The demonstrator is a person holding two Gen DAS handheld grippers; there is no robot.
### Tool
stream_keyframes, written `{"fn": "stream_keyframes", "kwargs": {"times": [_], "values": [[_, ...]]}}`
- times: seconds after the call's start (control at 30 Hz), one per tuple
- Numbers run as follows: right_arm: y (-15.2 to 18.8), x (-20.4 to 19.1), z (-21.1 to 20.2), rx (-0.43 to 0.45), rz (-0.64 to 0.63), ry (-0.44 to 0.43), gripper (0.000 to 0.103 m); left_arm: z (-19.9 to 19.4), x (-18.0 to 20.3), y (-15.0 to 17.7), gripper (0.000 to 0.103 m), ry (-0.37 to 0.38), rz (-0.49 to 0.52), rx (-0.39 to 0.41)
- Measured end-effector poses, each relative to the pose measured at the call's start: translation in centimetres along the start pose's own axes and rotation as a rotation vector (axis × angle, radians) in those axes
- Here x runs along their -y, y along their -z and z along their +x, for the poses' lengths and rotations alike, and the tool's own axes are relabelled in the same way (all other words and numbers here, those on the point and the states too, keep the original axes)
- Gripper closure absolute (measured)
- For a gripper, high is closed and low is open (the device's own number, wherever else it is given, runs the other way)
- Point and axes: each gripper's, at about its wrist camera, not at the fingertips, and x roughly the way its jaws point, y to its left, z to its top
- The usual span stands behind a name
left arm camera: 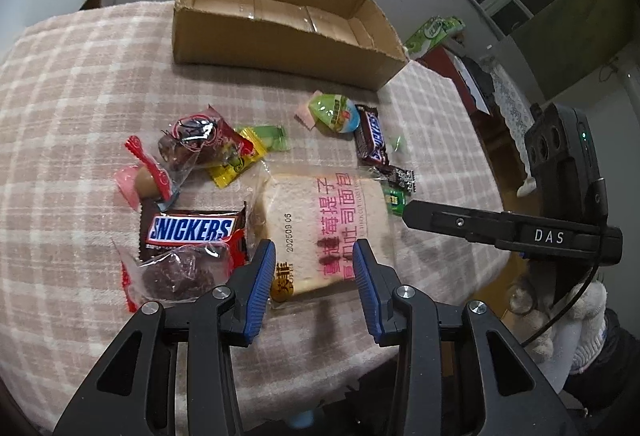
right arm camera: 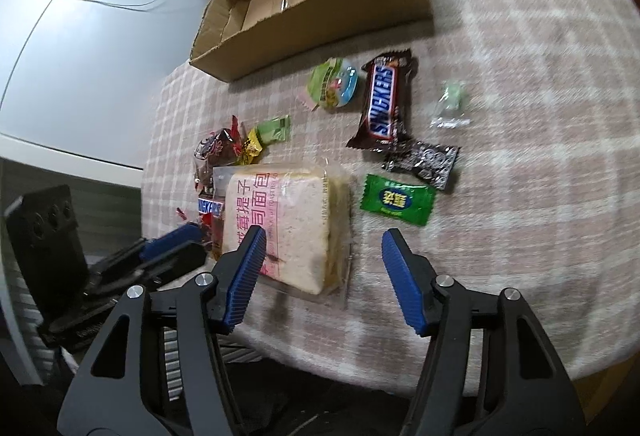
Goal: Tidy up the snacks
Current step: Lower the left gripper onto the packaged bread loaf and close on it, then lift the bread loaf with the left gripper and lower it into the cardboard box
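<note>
A pink-and-cream checked tablecloth (left arm camera: 80, 108) covers the table, with a pale wall behind it and a dark window off to one side. An open cardboard box (left arm camera: 280, 44) sits at the far end, well beyond both pairs of jaws.

The left gripper (left arm camera: 315, 264) hangs over the near edge with its blue-padded jaws apart, holding nothing. Straight ahead between them lies a bagged toast slice (left arm camera: 324, 228) printed with pink characters; the pads frame its near end, but whether they touch it I cannot tell. Just left of the left jaw lie a large Snickers bar (left arm camera: 192, 230) and a clear-wrapped dark cake (left arm camera: 180, 276). Farther ahead to the left is a cluster of red, yellow and green sweets.

The right gripper (right arm camera: 322, 252) also has its jaws spread wide and empty. The toast sits ahead of its left jaw. A green candy packet (right arm camera: 396, 199) lies just ahead between the jaws, with a black-and-white wrapper (right arm camera: 422, 162) past it, then a small Snickers bar (right arm camera: 384, 100) and a green jelly cup (right arm camera: 334, 84) farther on toward the box.
</note>
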Motion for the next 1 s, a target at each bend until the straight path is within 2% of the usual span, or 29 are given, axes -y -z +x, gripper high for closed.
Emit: {"fn": "stream_keyframes", "kwargs": {"times": [0.13, 0.3, 0.37, 0.5, 0.77, 1.0], "values": [[-0.4, 0.1, 0.6, -0.015, 0.004, -0.016, 0.045, 0.7, -0.4, -0.1, 0.066, -0.004, -0.011, -0.013], [-0.4, -0.2, 1.3, -0.030, -0.008, -0.024, 0.046, 1.2, -1.3, -0.2, 0.066, -0.047, -0.012, -0.024], [-0.4, -0.5, 1.8, -0.040, -0.017, -0.023, 0.047, 1.6, -1.7, 0.0, 0.066, -0.039, -0.020, -0.038], [-0.1, -0.8, 2.8, -0.071, -0.032, -0.023, 0.059, 2.2, -1.7, 0.4, 0.066, -0.035, -0.015, -0.053], [0.1, -1.6, 3.1, -0.078, -0.059, -0.005, 0.059, 2.1, -0.4, 0.4, 0.066, -0.053, 0.028, -0.047], [0.1, -2.5, 1.4, -0.045, -0.092, 0.005, 0.059, 0.5, 0.9, -0.3, 0.066, -0.060, 0.067, -0.002]]}}
